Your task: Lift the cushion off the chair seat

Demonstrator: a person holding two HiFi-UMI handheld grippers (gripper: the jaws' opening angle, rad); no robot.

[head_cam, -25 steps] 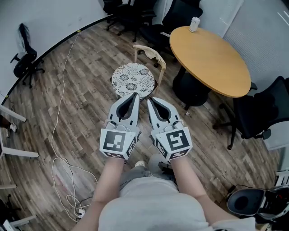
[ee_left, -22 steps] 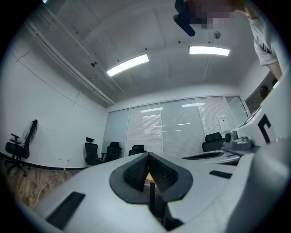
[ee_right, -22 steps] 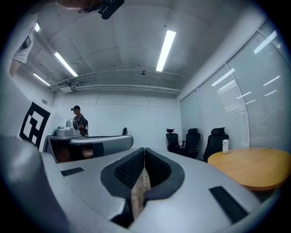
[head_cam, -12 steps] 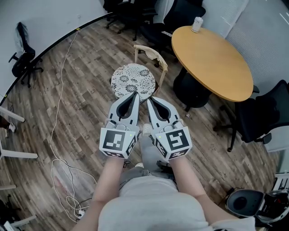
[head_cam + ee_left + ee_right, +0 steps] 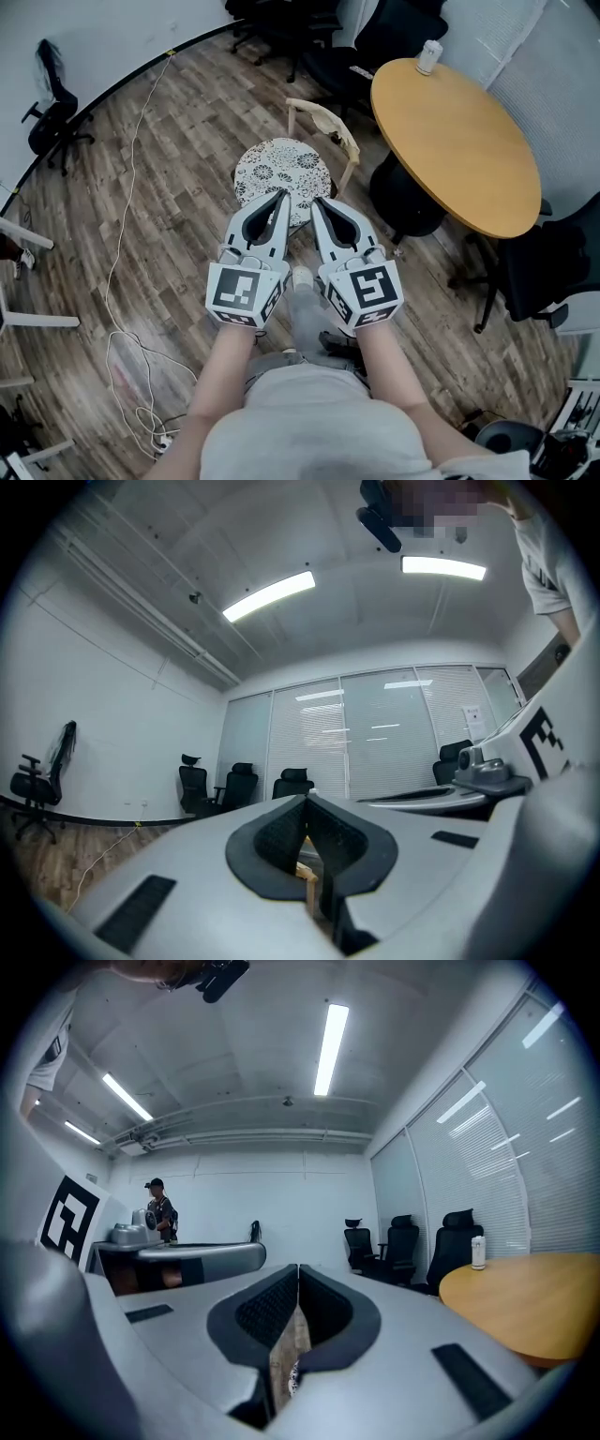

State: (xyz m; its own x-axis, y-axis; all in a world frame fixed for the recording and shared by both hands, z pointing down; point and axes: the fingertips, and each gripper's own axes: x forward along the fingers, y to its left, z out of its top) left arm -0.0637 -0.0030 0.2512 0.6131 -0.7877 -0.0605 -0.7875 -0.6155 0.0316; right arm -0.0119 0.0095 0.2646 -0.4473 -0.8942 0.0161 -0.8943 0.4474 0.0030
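A round cushion (image 5: 279, 171) with a black-and-white flower pattern lies on the seat of a small wooden chair (image 5: 323, 120). In the head view my left gripper (image 5: 282, 195) and right gripper (image 5: 316, 201) are held side by side, pointing level, with their tips over the cushion's near edge and above it. Both are shut with nothing between the jaws. In the left gripper view the left gripper (image 5: 305, 801) shows a strip of pale chair wood (image 5: 308, 881) through its lower gap. Below the right gripper (image 5: 297, 1269), a sliver of the cushion (image 5: 293, 1378) shows.
A round wooden table (image 5: 450, 122) with a can (image 5: 429, 56) stands right of the chair. Black office chairs (image 5: 553, 248) ring it, and another chair (image 5: 47, 103) is at the far left. A white cable (image 5: 122, 281) runs over the wood floor. A person (image 5: 161, 1211) stands far off.
Both grippers have moved forward together toward the chair and sunk slightly. Their tips now overlap the cushion's near edge. The jaws stay shut.
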